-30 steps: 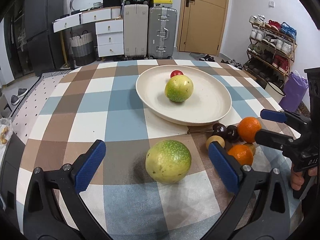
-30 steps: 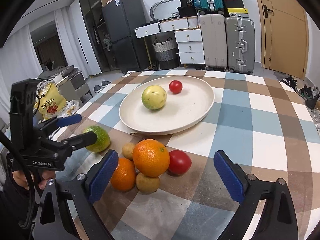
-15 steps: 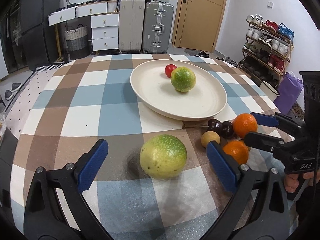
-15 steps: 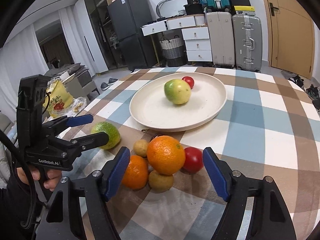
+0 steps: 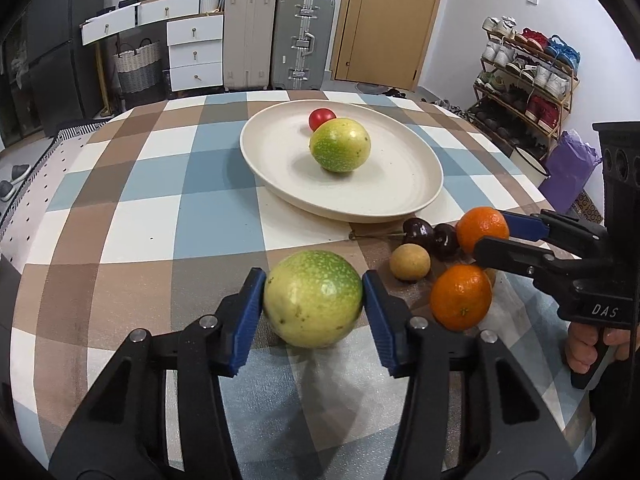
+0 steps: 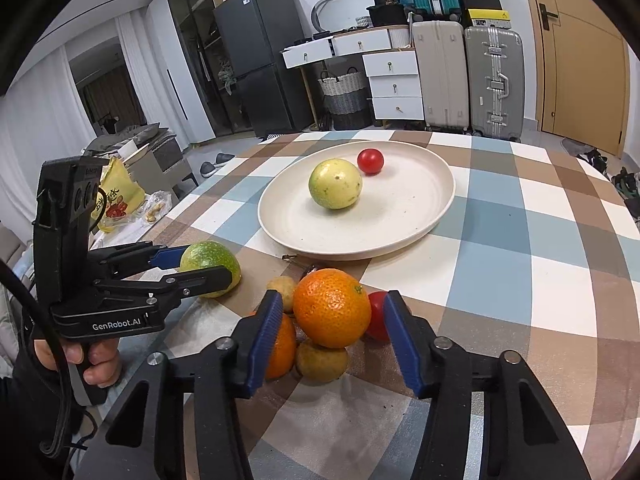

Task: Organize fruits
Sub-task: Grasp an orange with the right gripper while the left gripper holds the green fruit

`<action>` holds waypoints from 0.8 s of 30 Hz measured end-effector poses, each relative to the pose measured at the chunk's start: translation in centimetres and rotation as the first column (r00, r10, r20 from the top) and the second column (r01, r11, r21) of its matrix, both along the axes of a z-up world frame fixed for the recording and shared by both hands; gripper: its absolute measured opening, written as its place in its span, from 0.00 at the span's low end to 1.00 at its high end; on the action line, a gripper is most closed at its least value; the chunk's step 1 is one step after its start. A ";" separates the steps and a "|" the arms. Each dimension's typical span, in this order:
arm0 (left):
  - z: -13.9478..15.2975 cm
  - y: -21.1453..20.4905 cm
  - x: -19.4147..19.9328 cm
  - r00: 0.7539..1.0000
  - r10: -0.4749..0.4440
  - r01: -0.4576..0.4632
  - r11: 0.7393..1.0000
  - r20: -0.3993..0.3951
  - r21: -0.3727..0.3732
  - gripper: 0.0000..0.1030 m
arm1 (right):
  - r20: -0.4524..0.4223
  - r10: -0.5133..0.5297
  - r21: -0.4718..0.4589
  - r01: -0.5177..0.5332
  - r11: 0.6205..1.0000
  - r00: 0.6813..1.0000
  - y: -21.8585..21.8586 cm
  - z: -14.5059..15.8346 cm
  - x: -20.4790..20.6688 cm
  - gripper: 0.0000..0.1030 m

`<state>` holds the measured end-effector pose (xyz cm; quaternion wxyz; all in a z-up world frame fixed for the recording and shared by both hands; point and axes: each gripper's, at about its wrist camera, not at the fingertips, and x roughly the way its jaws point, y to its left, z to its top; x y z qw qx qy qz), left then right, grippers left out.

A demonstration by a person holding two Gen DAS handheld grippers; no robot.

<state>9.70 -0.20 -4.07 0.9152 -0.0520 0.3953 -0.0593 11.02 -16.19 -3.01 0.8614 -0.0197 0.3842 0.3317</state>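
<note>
the left gripper (image 5: 313, 304) is closing, its blue pads touching both sides of a green fruit (image 5: 313, 298) low in the frame's centre. the right gripper (image 6: 331, 334) is closing round an orange (image 6: 331, 307) atop a fruit pile; its left pad sits at the peel, but a sliver of gap shows at the right pad, so contact there is unclear. a red fruit (image 6: 376, 320) is half hidden behind that pad. the plate (image 6: 420, 216), mid-frame, holds another green fruit (image 6: 335, 184).
</note>
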 end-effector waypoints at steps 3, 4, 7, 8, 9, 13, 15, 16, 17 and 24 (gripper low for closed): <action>0.0 0.0 0.0 1.000 0.000 0.000 1.000 0.000 0.000 0.45 | 0.002 0.003 -0.005 -0.002 1.000 1.000 0.1 0.0 0.0 0.40; 0.0 -0.1 0.0 1.000 0.000 0.000 1.000 0.000 0.000 0.45 | 0.003 0.003 -0.008 -0.003 1.000 1.000 0.1 0.0 0.0 0.40; 0.0 0.0 0.0 1.000 -0.001 0.001 1.000 0.001 -0.002 0.45 | 0.004 0.004 -0.007 -0.004 1.000 1.000 0.0 0.0 -0.1 0.39; 0.0 0.0 0.0 1.000 -0.002 0.002 1.000 0.002 -0.005 0.45 | 0.004 0.005 -0.005 -0.005 1.000 1.000 0.0 0.0 -0.1 0.39; 0.0 0.0 -0.1 1.000 -0.003 0.003 1.000 0.002 -0.004 0.45 | 0.004 0.006 -0.003 -0.006 1.000 1.000 0.0 0.0 -0.1 0.39; 0.1 -0.1 -0.1 1.000 -0.005 0.005 1.000 0.008 -0.003 0.45 | 0.009 0.003 -0.001 -0.003 1.000 1.000 -0.1 0.1 -0.1 0.39; 0.2 -0.1 -0.2 1.000 -0.004 0.004 1.000 0.013 -0.004 0.45 | 0.012 0.002 0.003 -0.002 1.000 1.000 -0.1 0.2 -0.1 0.39; 0.3 -0.1 -0.2 1.000 -0.002 0.002 1.000 0.016 -0.005 0.45 | 0.013 0.001 0.006 -0.001 1.000 1.000 -0.2 0.2 -0.1 0.39; 0.3 0.0 -0.3 1.000 -0.001 0.001 1.000 0.018 -0.006 0.45 | 0.017 -0.001 0.009 0.001 1.000 1.000 -0.2 0.3 -0.1 0.39; 0.6 0.3 -0.5 0.999 0.008 -0.008 1.000 0.032 -0.013 0.45 | 0.036 -0.011 0.041 0.009 0.999 0.999 -0.7 0.7 -0.1 0.39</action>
